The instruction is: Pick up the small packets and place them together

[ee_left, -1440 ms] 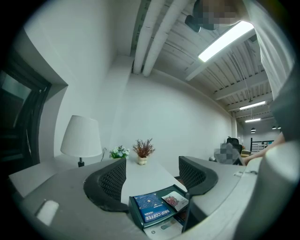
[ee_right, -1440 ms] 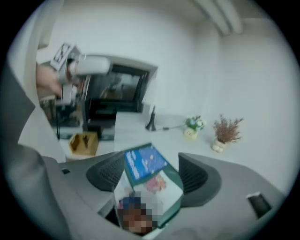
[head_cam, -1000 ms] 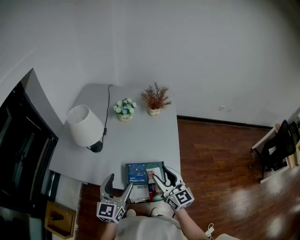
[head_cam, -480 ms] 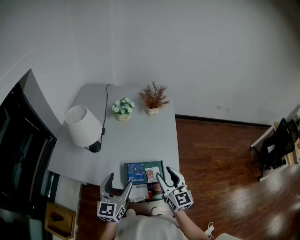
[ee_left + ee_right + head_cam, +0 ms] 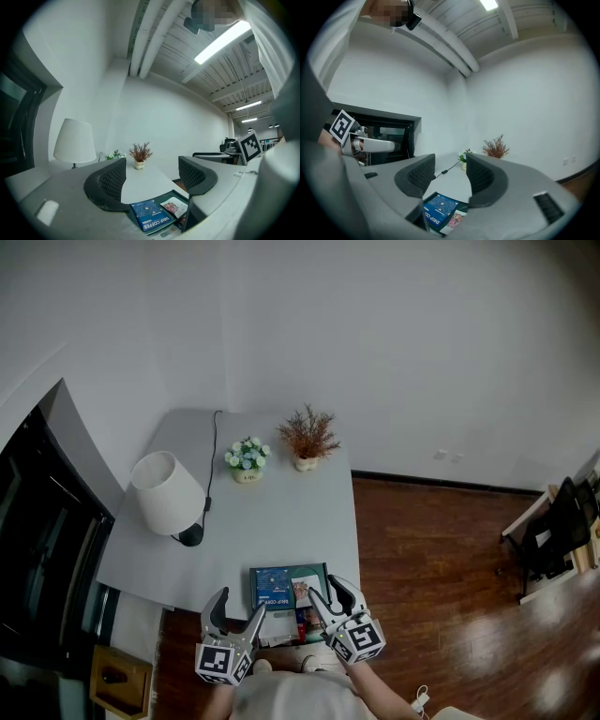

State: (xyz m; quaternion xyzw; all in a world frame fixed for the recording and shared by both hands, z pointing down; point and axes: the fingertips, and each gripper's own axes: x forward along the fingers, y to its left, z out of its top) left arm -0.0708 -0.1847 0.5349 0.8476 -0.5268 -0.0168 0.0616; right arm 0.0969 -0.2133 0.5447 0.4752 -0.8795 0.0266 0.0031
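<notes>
Gaping empty near the packets [image 5: 273, 586] — left gripper [image 5: 238, 607], right gripper [image 5: 327, 592].

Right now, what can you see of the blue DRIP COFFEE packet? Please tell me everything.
The blue packet is flat and rectangular, with white DRIP COFFEE print and a pale dotted pattern. It lies face up in the left part of a dark tray at the near edge of the table, beside a white pictured packet. Nothing lies on it.
</notes>
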